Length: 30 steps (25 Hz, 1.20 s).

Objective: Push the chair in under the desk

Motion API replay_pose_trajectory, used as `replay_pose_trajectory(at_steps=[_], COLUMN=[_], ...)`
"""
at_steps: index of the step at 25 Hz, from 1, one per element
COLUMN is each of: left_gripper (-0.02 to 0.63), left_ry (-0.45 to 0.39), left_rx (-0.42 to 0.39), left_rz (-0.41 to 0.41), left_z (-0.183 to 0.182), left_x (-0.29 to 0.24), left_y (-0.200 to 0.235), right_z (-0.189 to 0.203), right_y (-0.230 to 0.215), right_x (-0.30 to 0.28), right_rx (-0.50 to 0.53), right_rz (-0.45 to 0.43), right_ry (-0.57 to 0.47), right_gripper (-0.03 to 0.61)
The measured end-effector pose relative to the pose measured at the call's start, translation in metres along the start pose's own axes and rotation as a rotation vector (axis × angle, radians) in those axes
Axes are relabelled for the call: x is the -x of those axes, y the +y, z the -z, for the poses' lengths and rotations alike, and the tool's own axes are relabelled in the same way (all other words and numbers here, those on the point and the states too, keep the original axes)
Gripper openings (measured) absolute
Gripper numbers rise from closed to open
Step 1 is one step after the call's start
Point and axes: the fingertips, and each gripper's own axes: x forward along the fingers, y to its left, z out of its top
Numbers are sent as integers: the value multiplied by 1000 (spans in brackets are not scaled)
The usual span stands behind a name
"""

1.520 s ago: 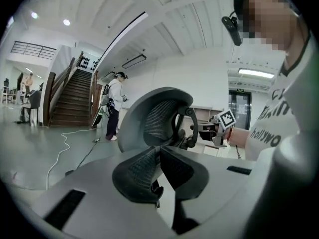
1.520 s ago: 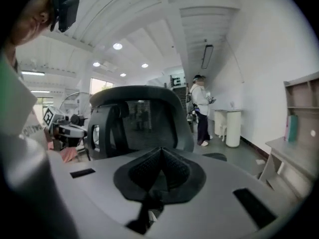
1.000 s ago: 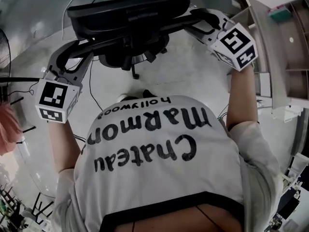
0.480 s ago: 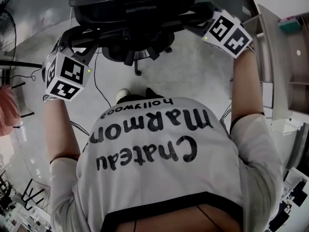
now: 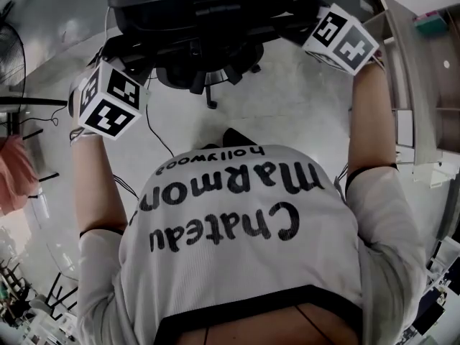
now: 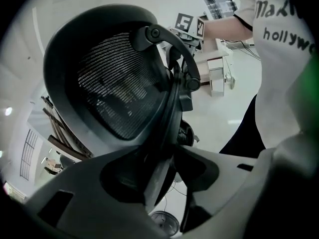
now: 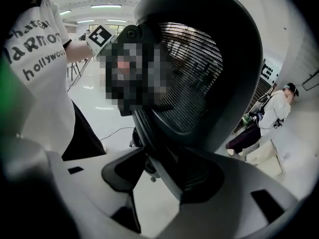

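Observation:
A black mesh-backed office chair [image 5: 205,9] stands at the top of the head view, its backrest toward me. My left gripper [image 5: 115,52] holds the backrest's left edge and my right gripper [image 5: 291,24] its right edge. In the left gripper view the backrest's frame [image 6: 119,88] runs down between the jaws of the left gripper [image 6: 167,168], which are shut on it. In the right gripper view the frame [image 7: 199,68] lies between the jaws of the right gripper [image 7: 164,178]; they have just been closing on it. No desk can be made out.
The chair's star base [image 5: 205,77] rests on a pale floor with cables [image 5: 154,131] trailing across it. A white shelf unit [image 5: 424,85] stands at the right. A fan [image 5: 11,49] is at the left edge. A person [image 7: 271,116] sits beyond the chair.
Both marker cubes have rolled and drawn closer to the chair's back. The left one has shifted up and right in the head view. The chair sits slightly higher in the picture.

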Motion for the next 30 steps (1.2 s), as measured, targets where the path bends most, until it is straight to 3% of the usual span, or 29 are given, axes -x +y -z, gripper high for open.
replay_pose_trajectory(at_steps=[9,14,24,30], left_gripper=[196,201,209,213], left_ry=[-73,-116,-165,-218], left_rx=[-100,-165,-299,-382], left_rz=[45,98,181,216], left_z=[2,58,91,93], left_x=[13,20,59,89], left_y=[11,14,-14,-53], right_z=[-10,-46,-78,-78], right_y=[25,80,188,256], right_x=[22,3,34,64], right_rx=[-133,-206,-341,-401], right_rz=[58,118,223,256], right_ry=[63,71,61,61], right_gripper=[215,213,204,195])
